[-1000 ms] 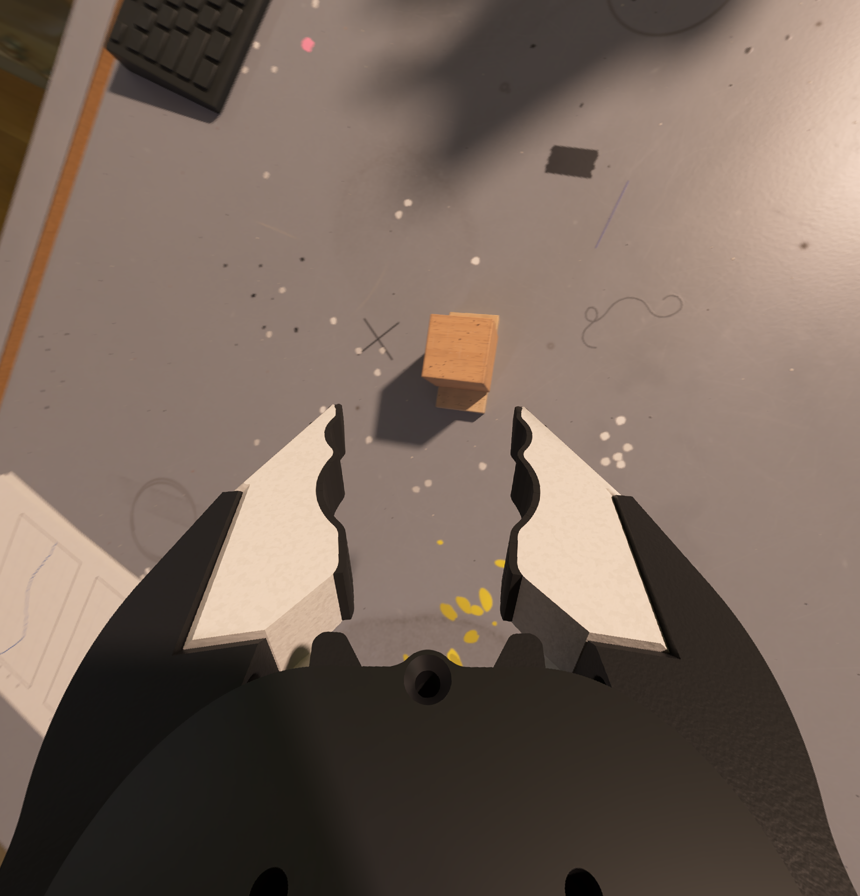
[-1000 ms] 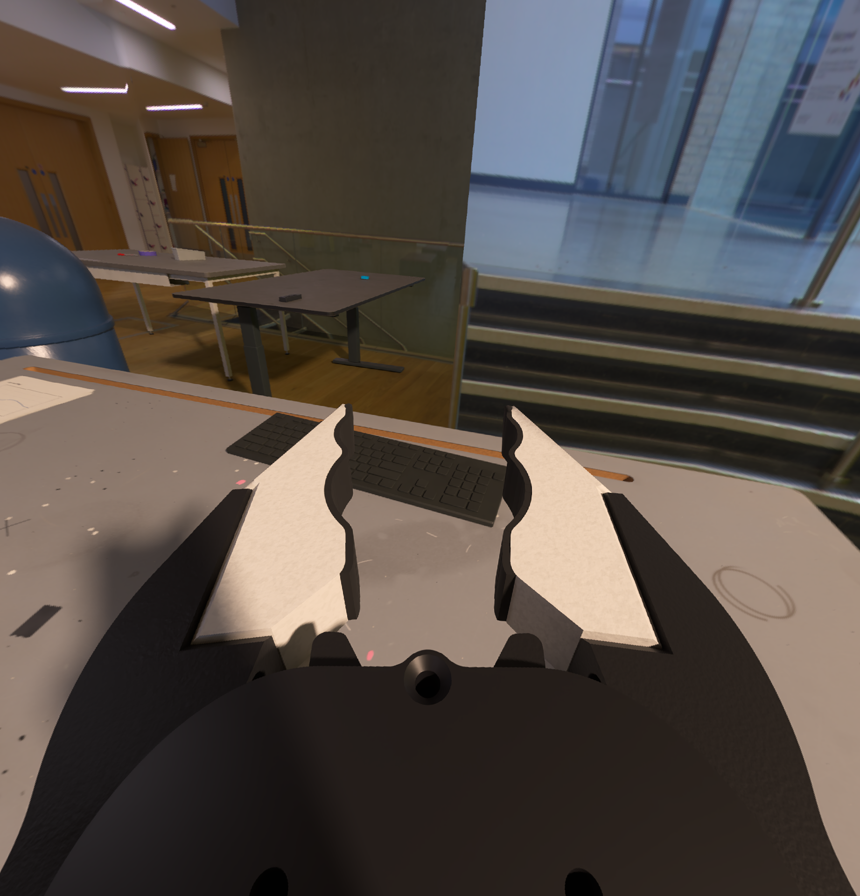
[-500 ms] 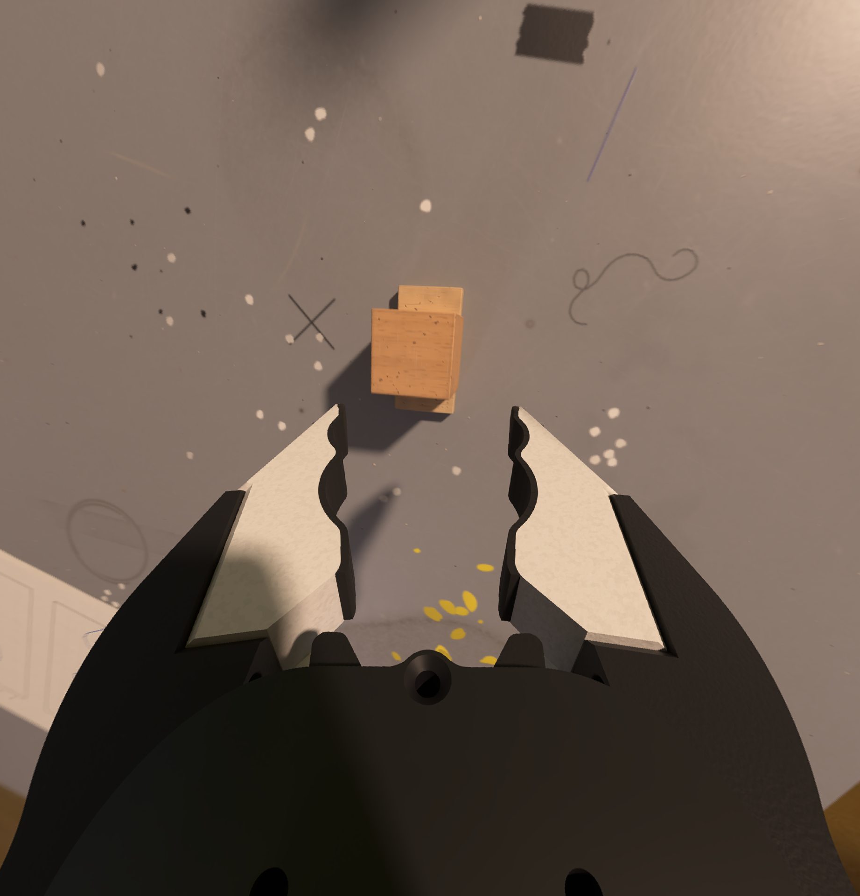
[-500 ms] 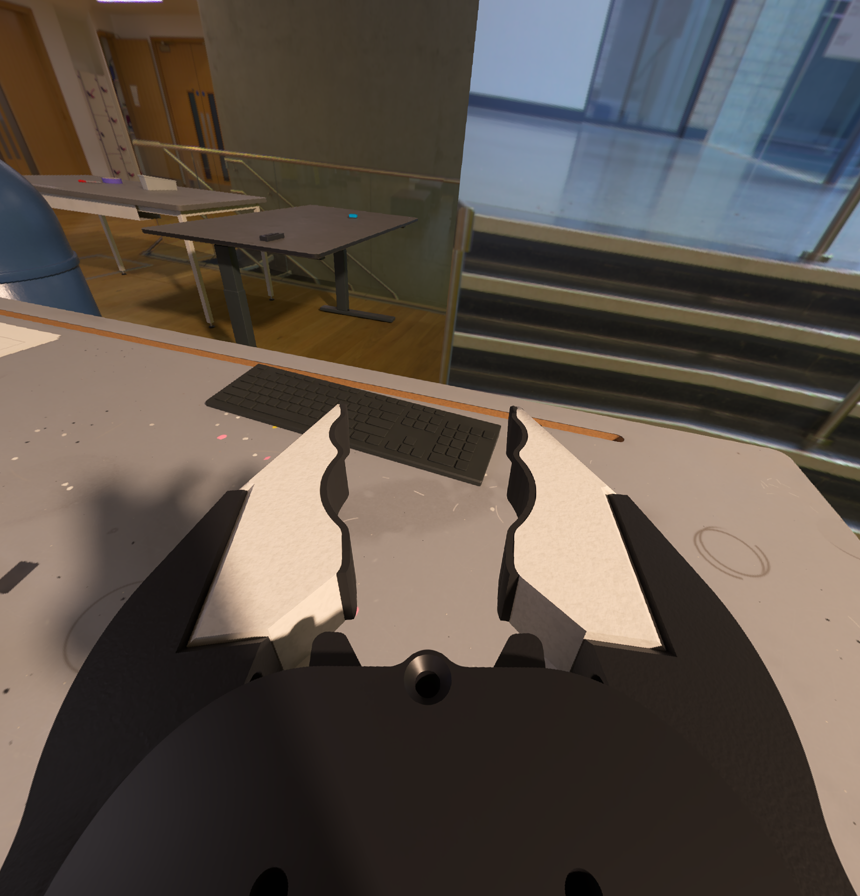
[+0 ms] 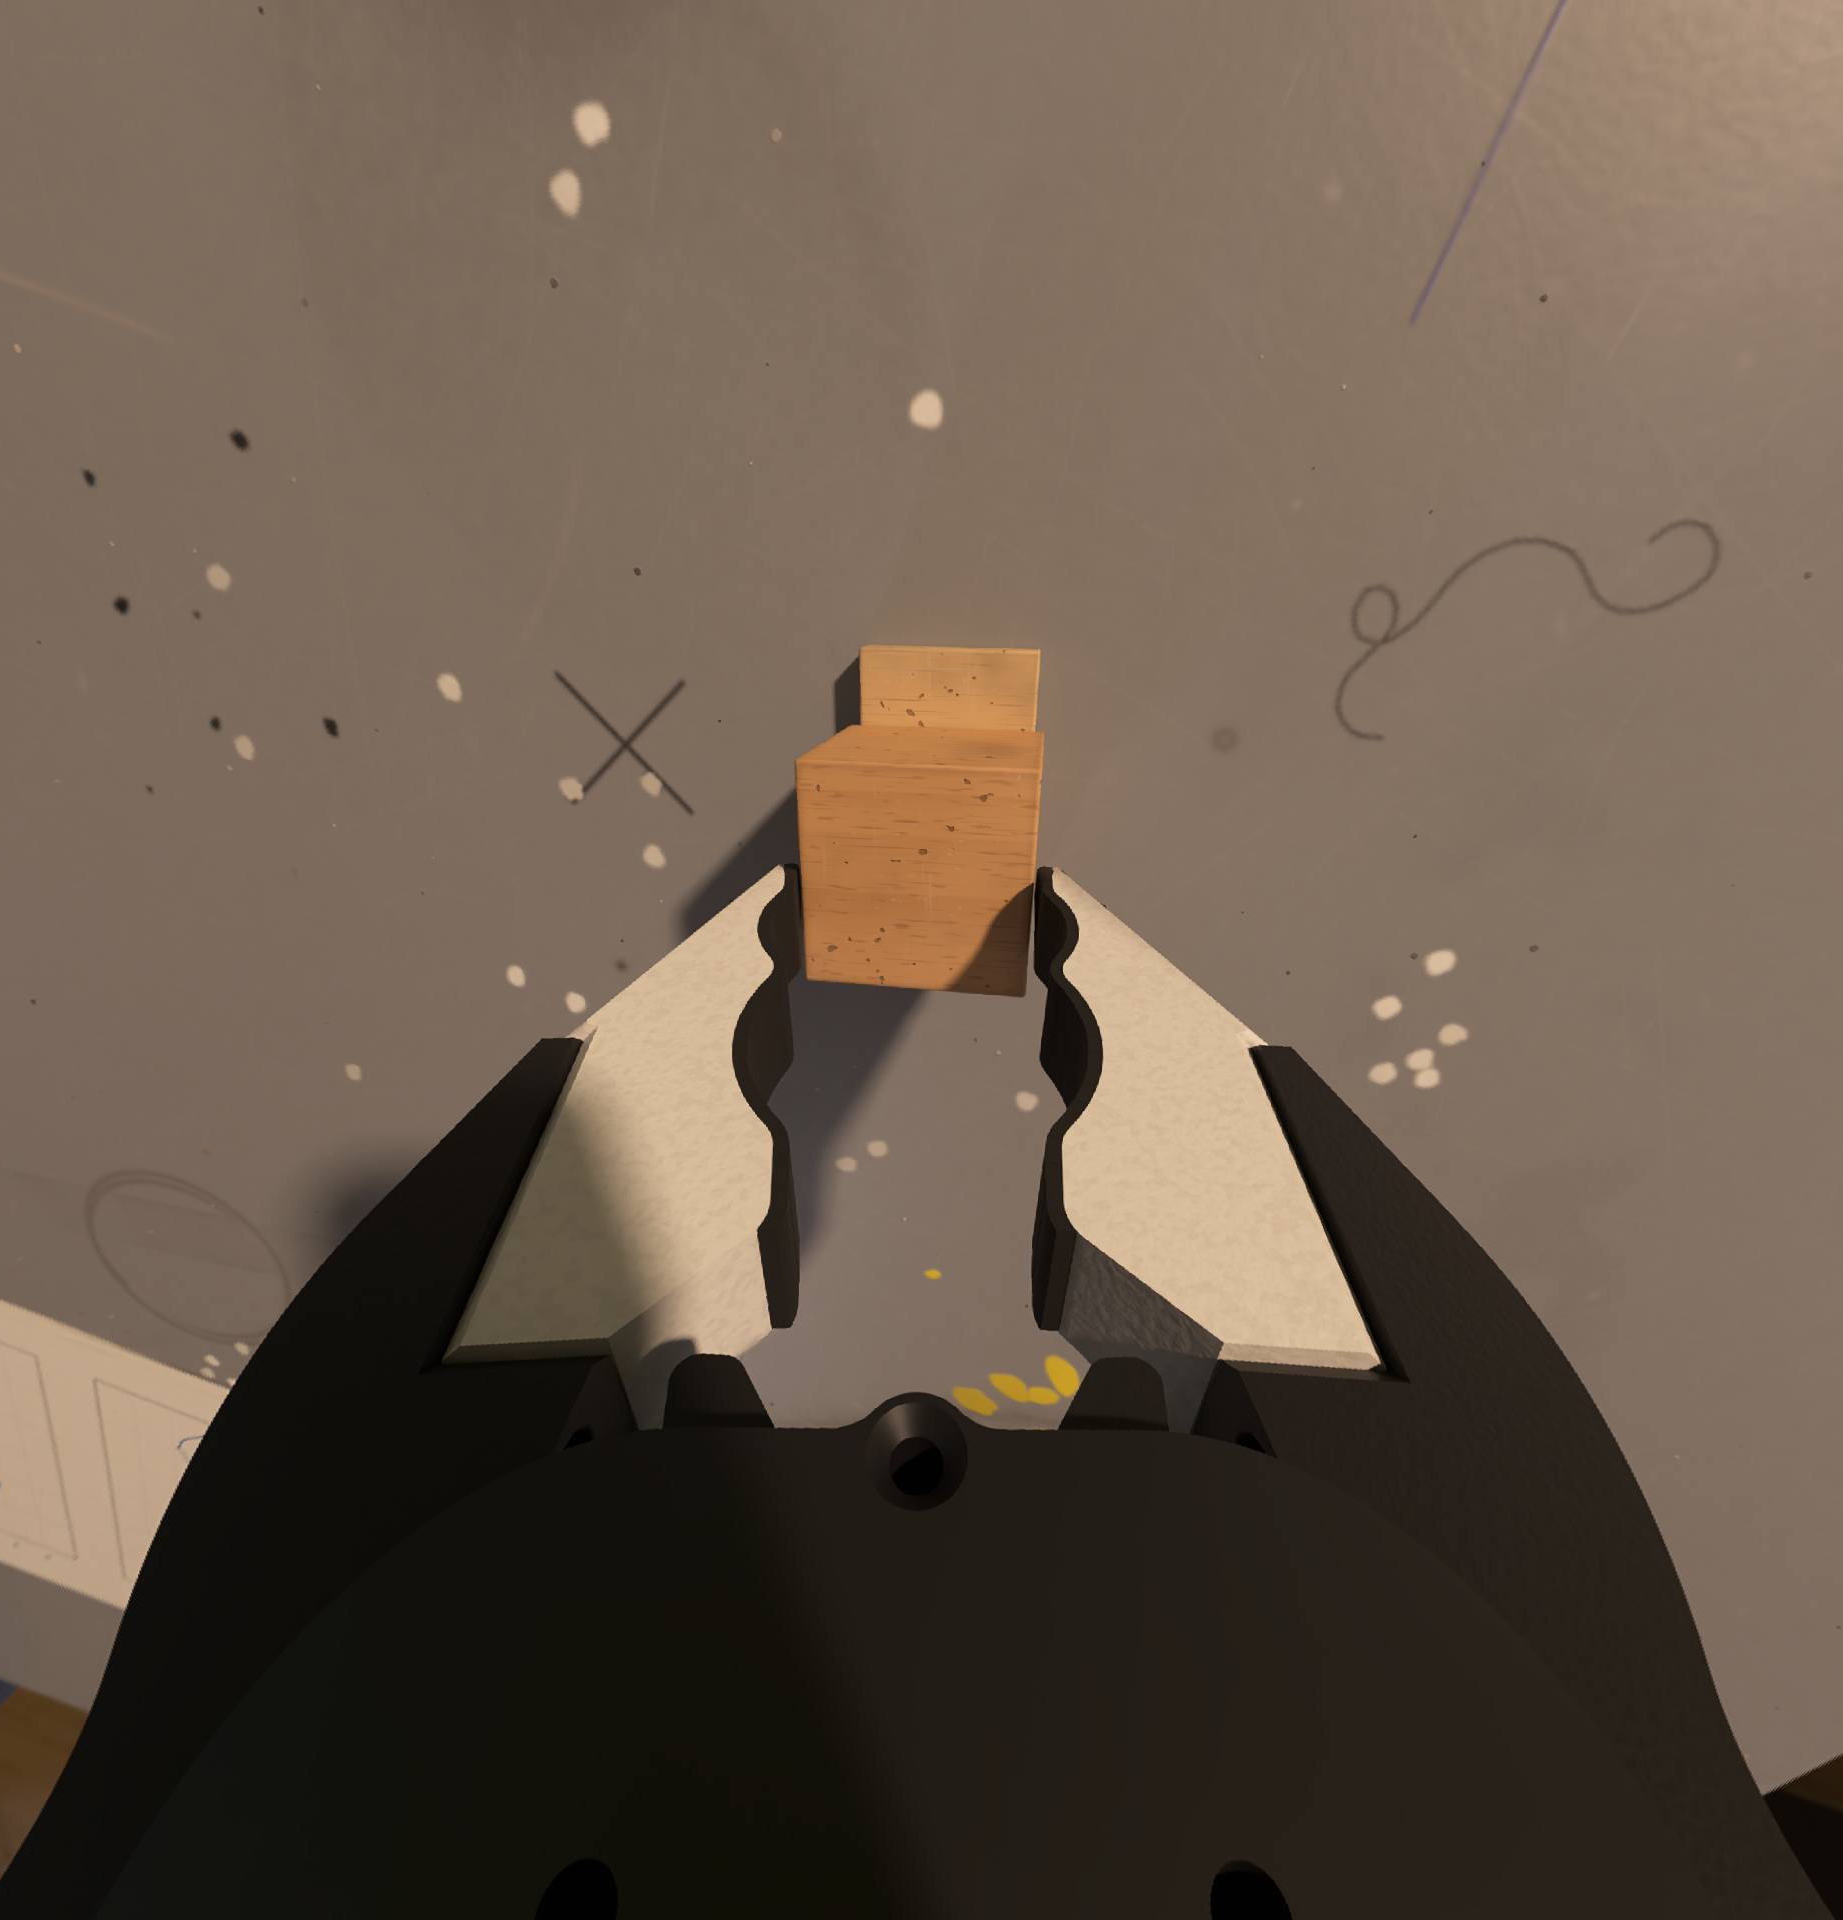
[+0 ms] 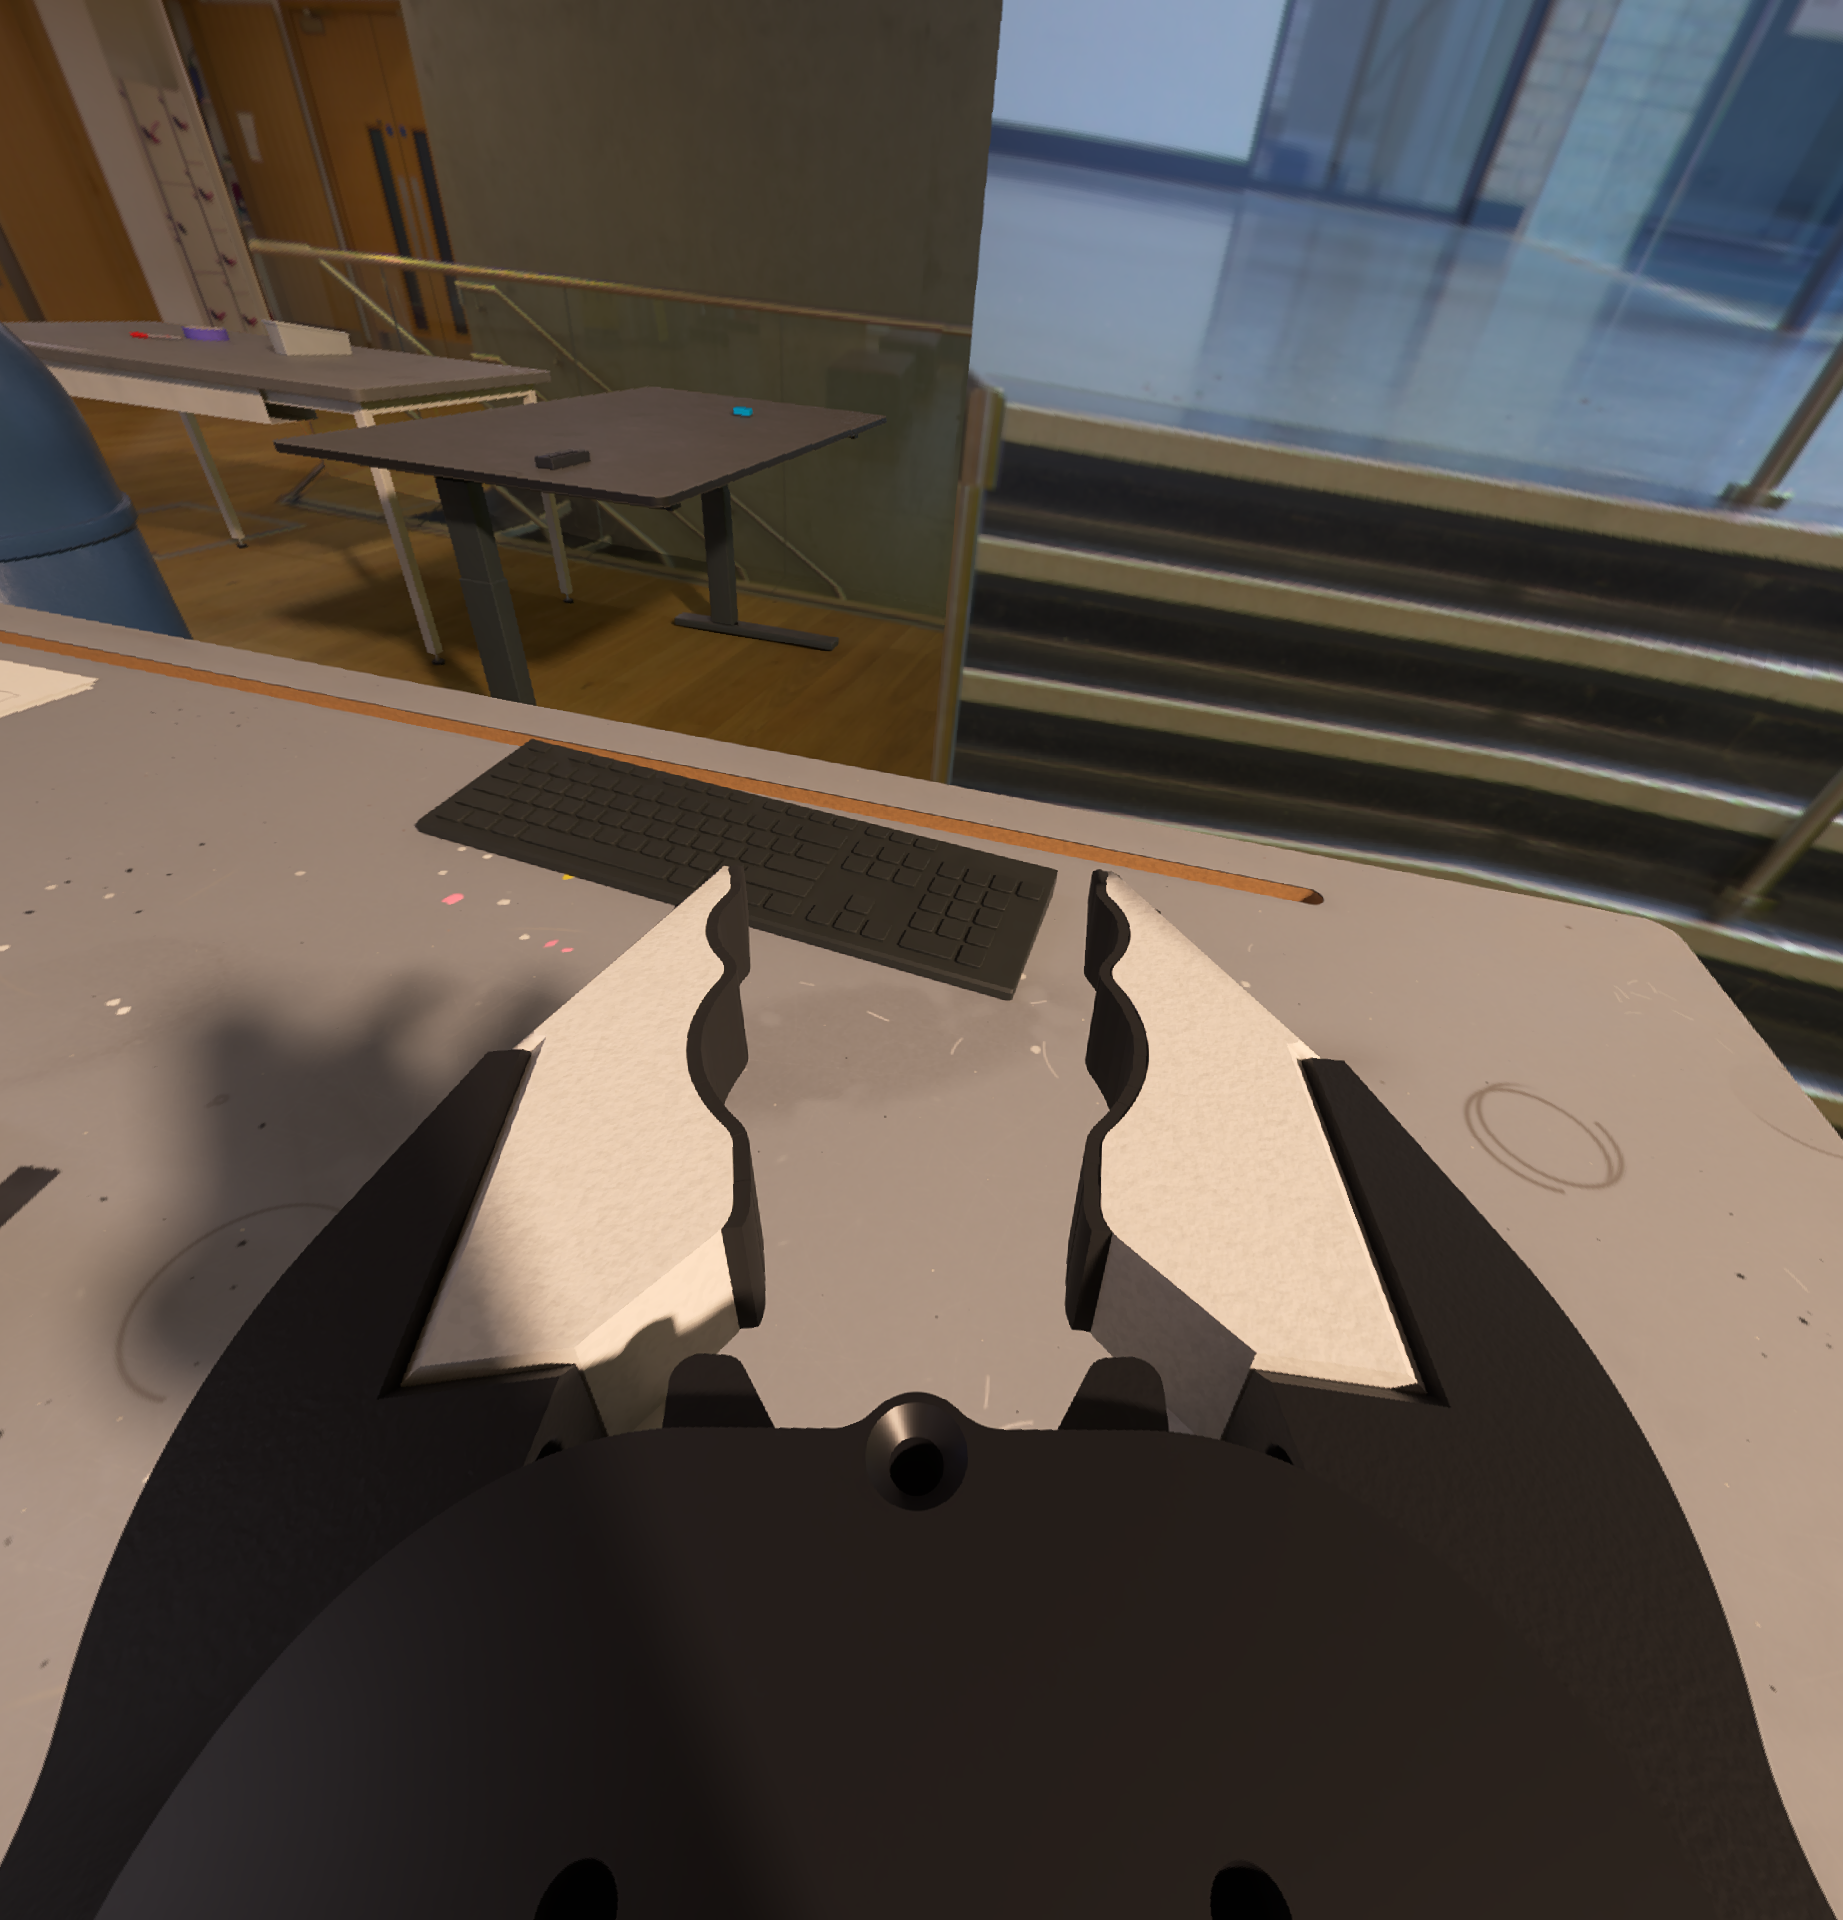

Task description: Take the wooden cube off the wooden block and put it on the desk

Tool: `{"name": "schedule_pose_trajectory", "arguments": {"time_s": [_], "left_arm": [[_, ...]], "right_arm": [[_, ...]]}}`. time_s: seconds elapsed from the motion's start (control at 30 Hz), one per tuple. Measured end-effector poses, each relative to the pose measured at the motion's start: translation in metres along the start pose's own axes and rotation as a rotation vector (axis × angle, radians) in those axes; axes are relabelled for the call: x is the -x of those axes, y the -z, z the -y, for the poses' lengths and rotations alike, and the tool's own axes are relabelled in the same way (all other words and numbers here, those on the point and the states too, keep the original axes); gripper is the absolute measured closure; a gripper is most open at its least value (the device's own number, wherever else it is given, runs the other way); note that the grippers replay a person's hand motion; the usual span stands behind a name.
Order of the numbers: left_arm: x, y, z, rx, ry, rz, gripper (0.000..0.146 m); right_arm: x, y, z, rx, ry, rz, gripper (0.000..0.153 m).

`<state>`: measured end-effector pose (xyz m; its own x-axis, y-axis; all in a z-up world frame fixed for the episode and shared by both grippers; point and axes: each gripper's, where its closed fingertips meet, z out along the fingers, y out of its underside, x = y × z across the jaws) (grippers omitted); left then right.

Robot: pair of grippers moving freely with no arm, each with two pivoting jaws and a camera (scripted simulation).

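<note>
In the left wrist view a light wooden cube (image 5: 917, 831) sits on top of a wooden block (image 5: 948, 686), of which only the far end shows behind the cube. Both stand on the grey speckled desk (image 5: 1312, 312). My left gripper (image 5: 914, 883) looks down on them. Its two fingertips press the cube's left and right sides, so it is shut on the cube. My right gripper (image 6: 912, 883) hangs open and empty above another part of the desk (image 6: 273, 935). The cube and block do not show in its view.
A black keyboard (image 6: 740, 862) lies just beyond the right gripper's fingertips, near the desk's far edge. A white sheet of paper (image 5: 44, 1455) lies at the lower left of the left wrist view. The desk's edge shows at that view's lower right.
My left gripper has moved forward and down to the cube, and its jaws have narrowed onto the cube's sides. My right gripper has tilted down slightly and stays open.
</note>
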<state>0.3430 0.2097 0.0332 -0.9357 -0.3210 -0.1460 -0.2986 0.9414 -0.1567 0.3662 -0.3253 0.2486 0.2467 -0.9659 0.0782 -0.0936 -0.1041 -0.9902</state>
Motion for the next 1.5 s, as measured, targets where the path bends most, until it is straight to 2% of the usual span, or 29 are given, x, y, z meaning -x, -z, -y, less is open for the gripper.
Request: {"name": "schedule_pose_trajectory", "arguments": {"time_s": [0.17, 0.23, 0.33, 0.43, 0.5, 0.57, 0.63, 0.77, 0.93, 1.17, 1.5], "left_arm": [[-0.003, 0.007, -0.002, -0.036, 0.025, -0.067, 0.102], [0.001, 0.021, -0.001, -0.088, 0.046, -0.048, 0.102], [0.012, 0.052, 0.001, -0.19, 0.066, 0.043, 0.102], [0.021, 0.099, 0.004, -0.294, 0.078, 0.208, 0.102], [0.013, 0.132, 0.025, -0.442, 0.027, 0.277, 0.102], [-0.012, 0.153, 0.057, -0.592, -0.09, 0.24, 0.102], [-0.036, 0.159, 0.092, -0.656, -0.222, 0.191, 0.102], [-0.063, 0.133, 0.158, -0.588, -0.347, 0.095, 0.102], [-0.08, 0.064, 0.21, -0.44, -0.429, -0.025, 0.102], [-0.082, -0.005, 0.226, -0.3, -0.444, -0.09, 0.102], [-0.083, -0.03, 0.236, -0.285, -0.477, -0.113, 0.102]], "right_arm": [[-0.007, 0.004, -0.001, -0.008, -0.028, 0.0, 0.088], [-0.01, 0.005, -0.002, -0.006, -0.038, -0.003, 0.088], [-0.016, 0.007, -0.005, -0.006, -0.057, -0.009, 0.088], [-0.02, 0.009, -0.007, -0.011, -0.086, 0.0, 0.088], [-0.022, 0.01, -0.006, -0.019, -0.1, 0.004, 0.088], [-0.023, 0.011, -0.005, -0.029, -0.109, 0.007, 0.088], [-0.023, 0.01, -0.005, -0.035, -0.115, 0.016, 0.089], [-0.022, 0.008, -0.006, -0.026, -0.109, 0.027, 0.089], [-0.019, 0.005, -0.008, -0.012, -0.101, 0.045, 0.09], [-0.022, 0.005, -0.01, -0.013, -0.111, 0.062, 0.09], [-0.023, 0.003, -0.01, -0.021, -0.133, 0.082, 0.091]]}}
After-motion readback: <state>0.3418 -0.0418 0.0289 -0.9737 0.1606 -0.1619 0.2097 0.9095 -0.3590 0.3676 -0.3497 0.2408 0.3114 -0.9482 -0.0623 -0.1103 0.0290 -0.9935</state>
